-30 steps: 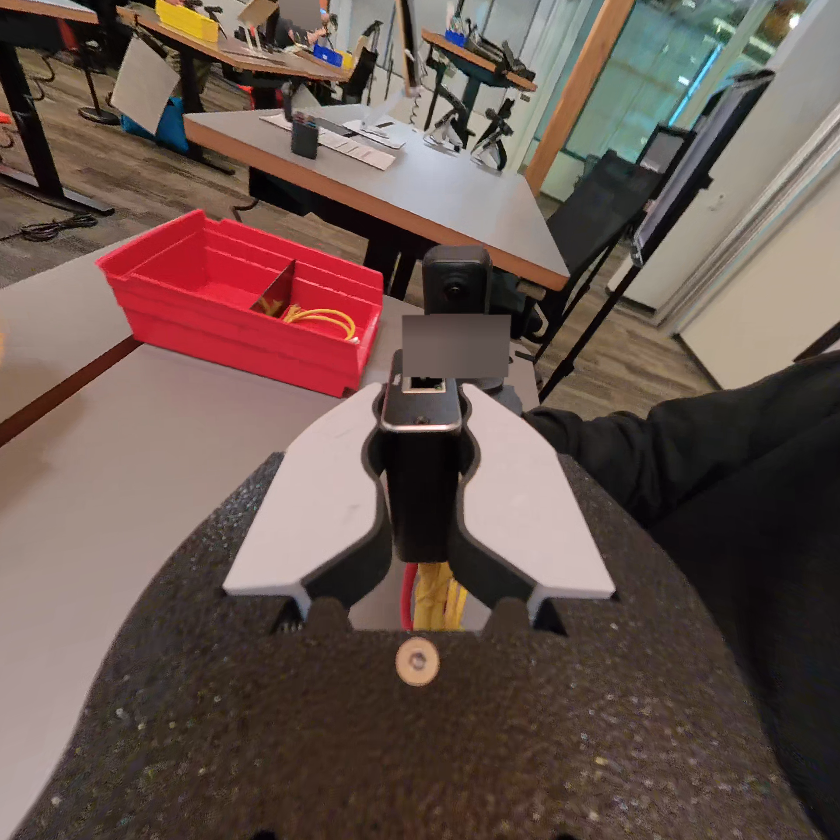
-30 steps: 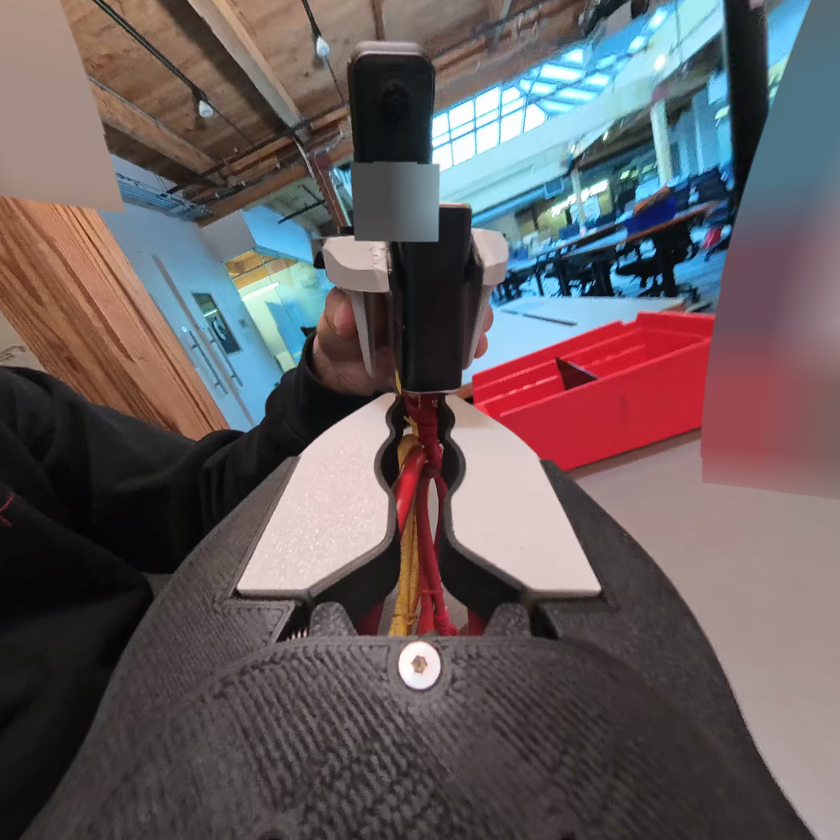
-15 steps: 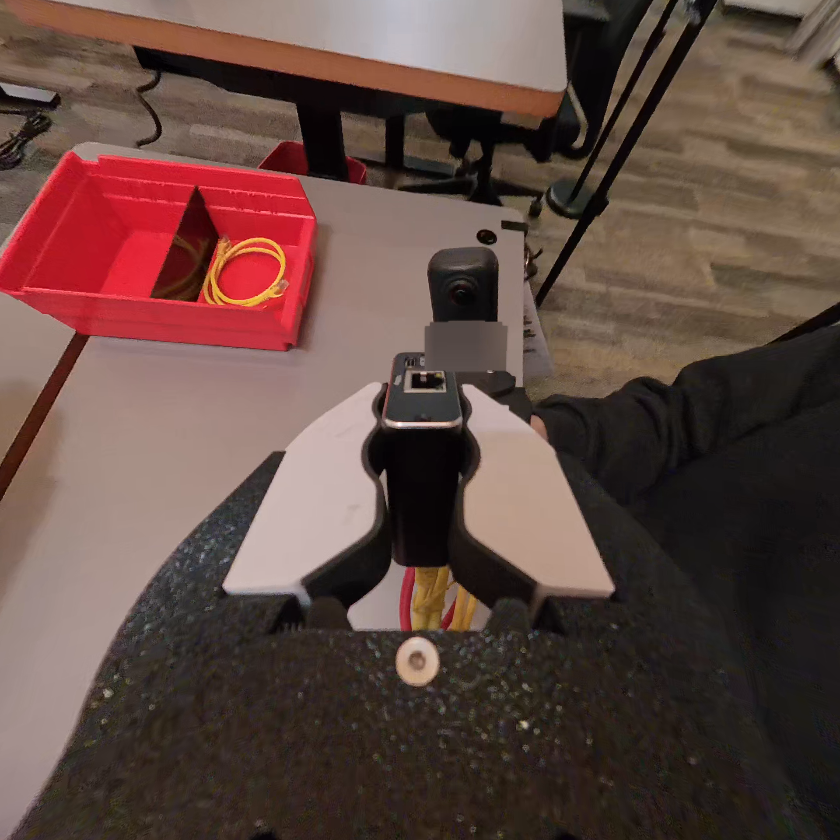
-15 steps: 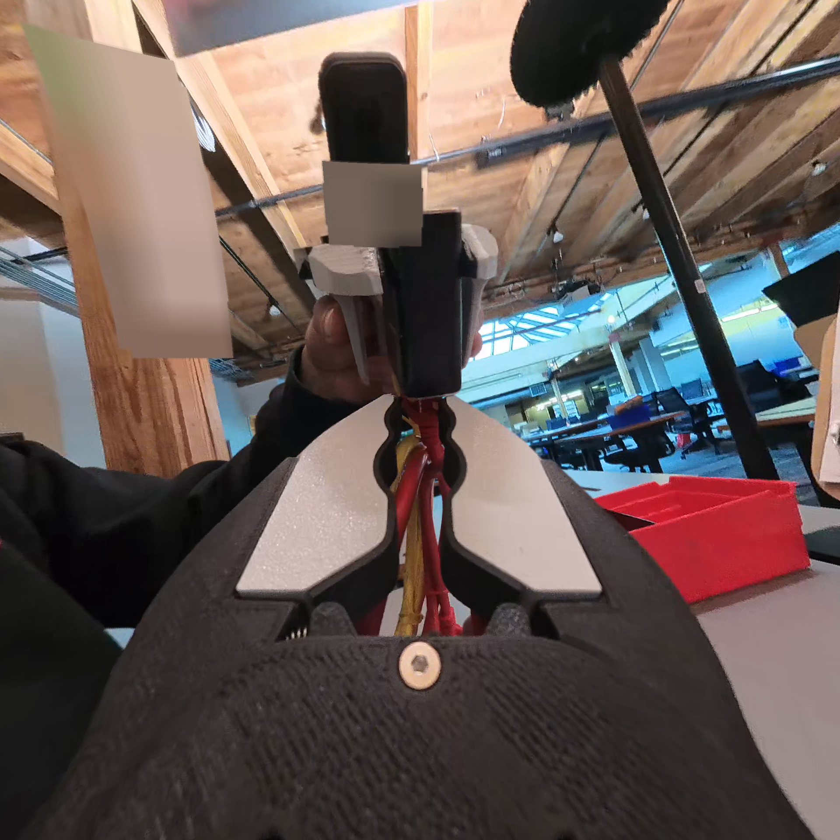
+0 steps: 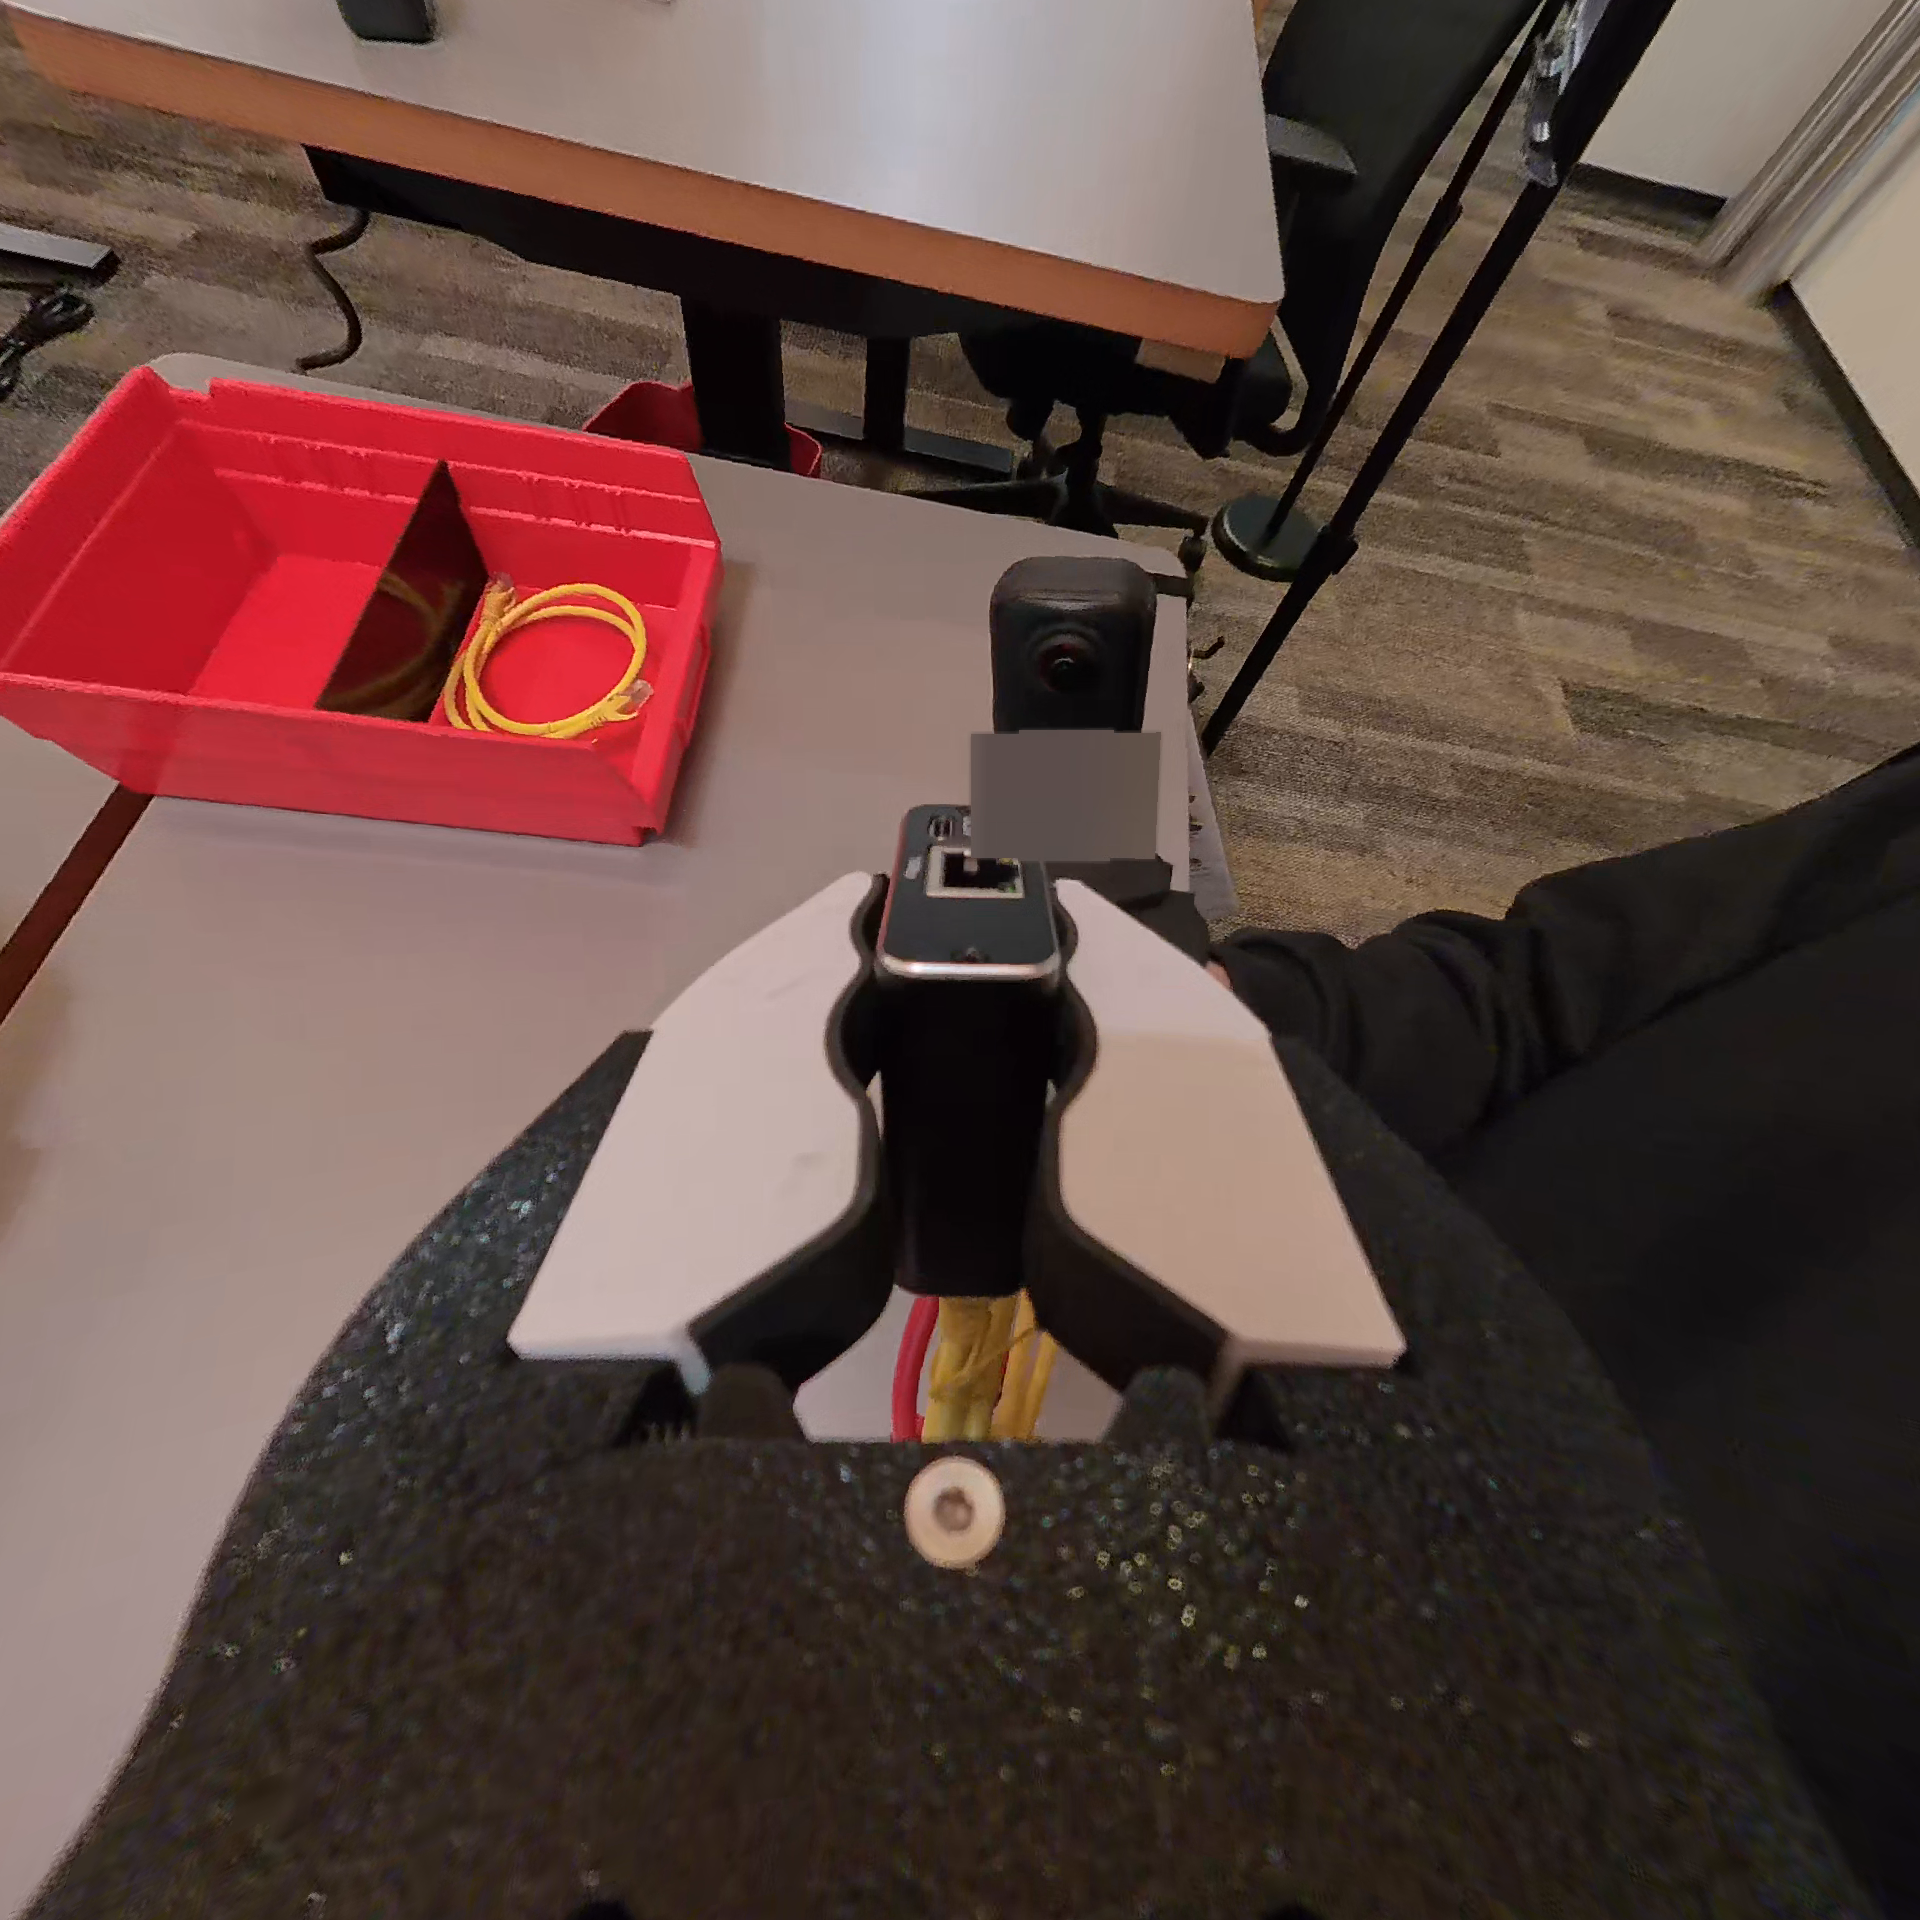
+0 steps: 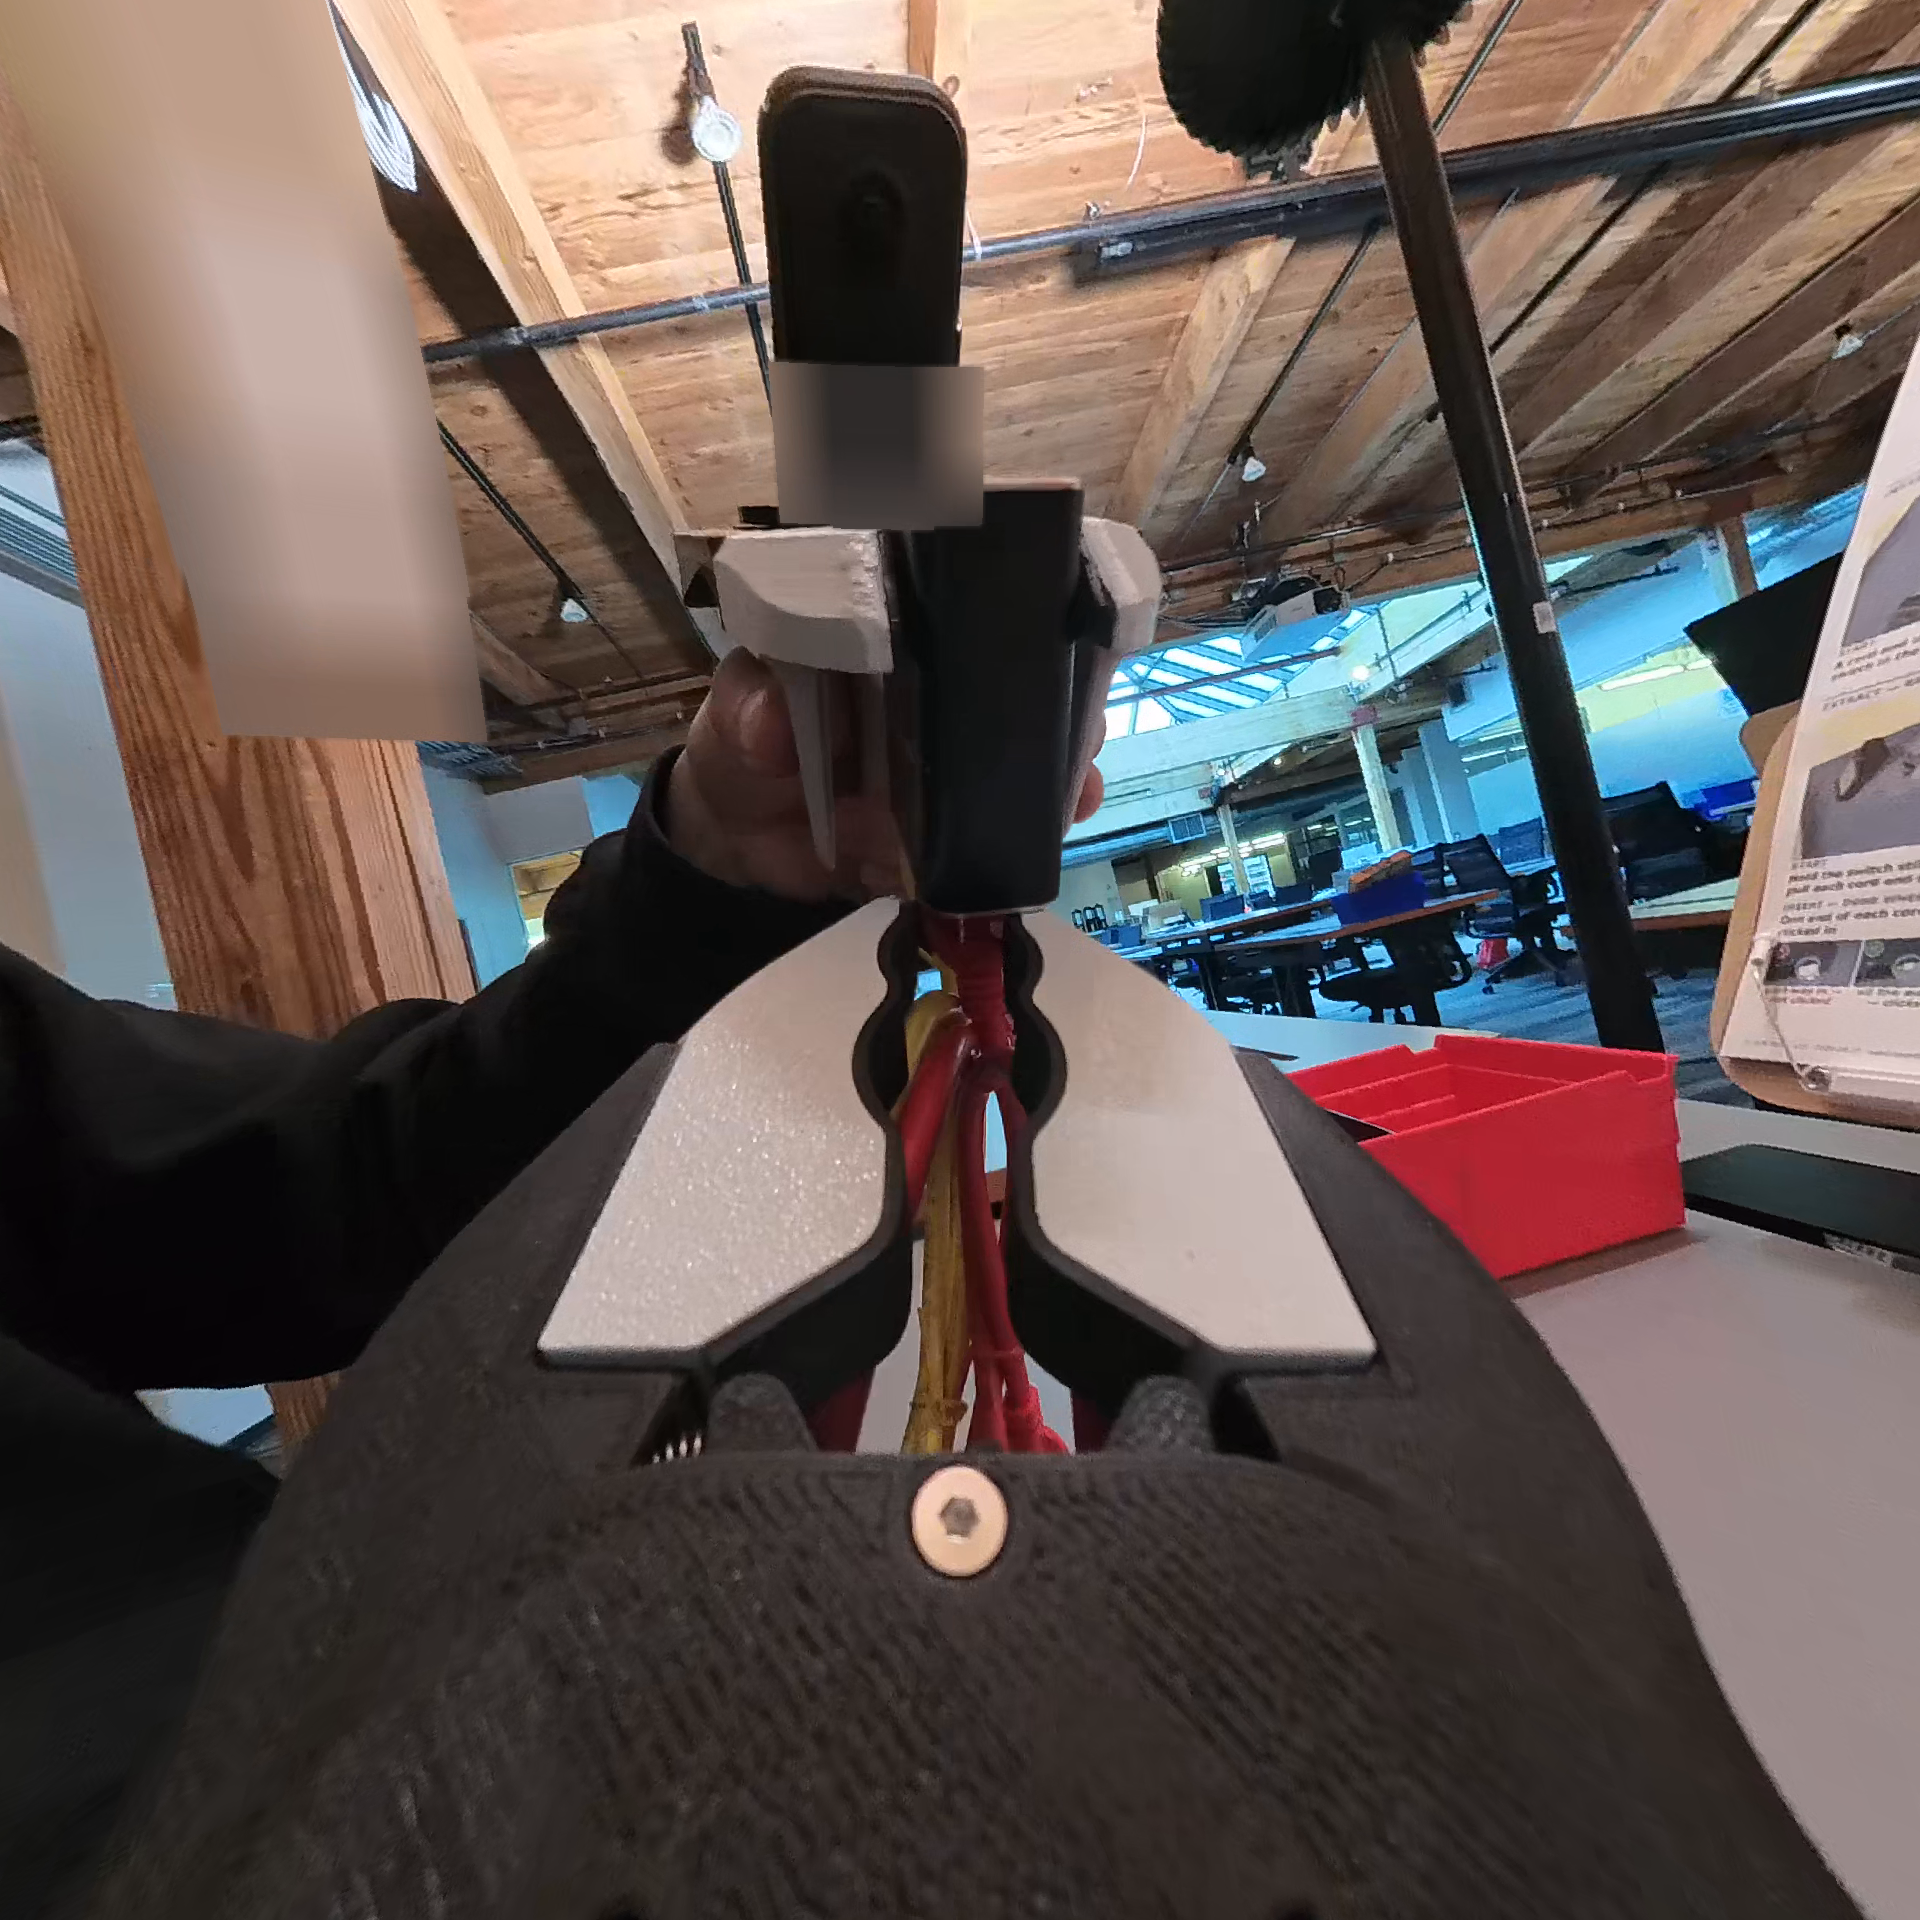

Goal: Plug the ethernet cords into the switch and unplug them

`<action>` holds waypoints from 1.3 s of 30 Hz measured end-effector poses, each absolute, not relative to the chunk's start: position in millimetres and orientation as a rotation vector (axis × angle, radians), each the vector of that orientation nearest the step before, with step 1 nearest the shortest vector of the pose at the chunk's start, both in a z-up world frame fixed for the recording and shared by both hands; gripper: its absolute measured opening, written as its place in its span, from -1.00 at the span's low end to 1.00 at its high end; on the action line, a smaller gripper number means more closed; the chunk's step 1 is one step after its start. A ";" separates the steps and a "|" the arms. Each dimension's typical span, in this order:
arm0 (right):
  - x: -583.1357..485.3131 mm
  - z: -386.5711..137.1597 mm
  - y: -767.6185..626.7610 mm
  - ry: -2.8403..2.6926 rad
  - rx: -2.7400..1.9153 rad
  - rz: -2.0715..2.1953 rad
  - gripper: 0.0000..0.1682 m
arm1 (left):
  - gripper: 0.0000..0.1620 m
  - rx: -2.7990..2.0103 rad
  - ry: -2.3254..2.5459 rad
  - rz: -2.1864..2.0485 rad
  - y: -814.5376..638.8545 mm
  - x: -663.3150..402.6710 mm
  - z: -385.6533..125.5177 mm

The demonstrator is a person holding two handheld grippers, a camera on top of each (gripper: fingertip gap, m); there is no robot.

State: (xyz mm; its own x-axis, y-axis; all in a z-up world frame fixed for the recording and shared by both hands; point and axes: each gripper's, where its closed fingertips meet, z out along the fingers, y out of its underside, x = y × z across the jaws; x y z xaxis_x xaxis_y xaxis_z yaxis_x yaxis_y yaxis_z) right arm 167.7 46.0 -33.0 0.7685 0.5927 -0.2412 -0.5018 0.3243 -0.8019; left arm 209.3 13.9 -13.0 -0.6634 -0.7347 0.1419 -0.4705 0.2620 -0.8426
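Observation:
My left gripper (image 5: 971, 904) is shut on the black switch (image 5: 966, 1091) and holds it on end above the grey table (image 5: 312, 1039). An empty port (image 5: 975, 873) shows on its upper end. Yellow cords (image 5: 987, 1371) and a red cord (image 5: 912, 1371) hang from its lower end. In the right wrist view the switch (image 6: 992, 707) stands above my right gripper (image 6: 961, 925), which is shut on a red cord (image 6: 982, 997) just below the switch. A yellow cord (image 6: 940, 1247) runs alongside between the fingers. The left gripper's white fingers (image 6: 800, 613) clamp the switch.
A red bin (image 5: 416, 769) at the table's far left holds a coiled yellow cord (image 5: 551, 665); the bin also shows in the right wrist view (image 6: 1507, 1164). An instruction sheet on a stand (image 6: 1829, 831) and a black pole (image 6: 1486, 520) are at the right. A black sleeve (image 5: 1558, 1039) lies right.
Both grippers have tilted together with the switch: the left view now looks down on the table, the right view up at the ceiling. Both grips are unchanged.

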 end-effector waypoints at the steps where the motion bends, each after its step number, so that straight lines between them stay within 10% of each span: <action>1: 166.6 -34.6 46.9 -0.108 -1.009 0.724 -0.81 | -0.66 -1.119 2.255 -1.363 14.7 209.0 -14.4; 39: 146.8 -61.4 63.4 -0.158 -1.098 0.813 -0.82 | -0.66 -1.159 2.139 -1.371 42.0 180.9 -36.7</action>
State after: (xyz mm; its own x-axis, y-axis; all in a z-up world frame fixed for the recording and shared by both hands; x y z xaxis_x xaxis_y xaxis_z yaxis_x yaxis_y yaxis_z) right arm 146.8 63.4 -61.4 0.7078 0.6538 -0.2673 -0.5060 0.2052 -0.8378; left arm 180.9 42.0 -36.7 -0.6057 -0.7845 0.1331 -0.4487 0.1986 -0.8713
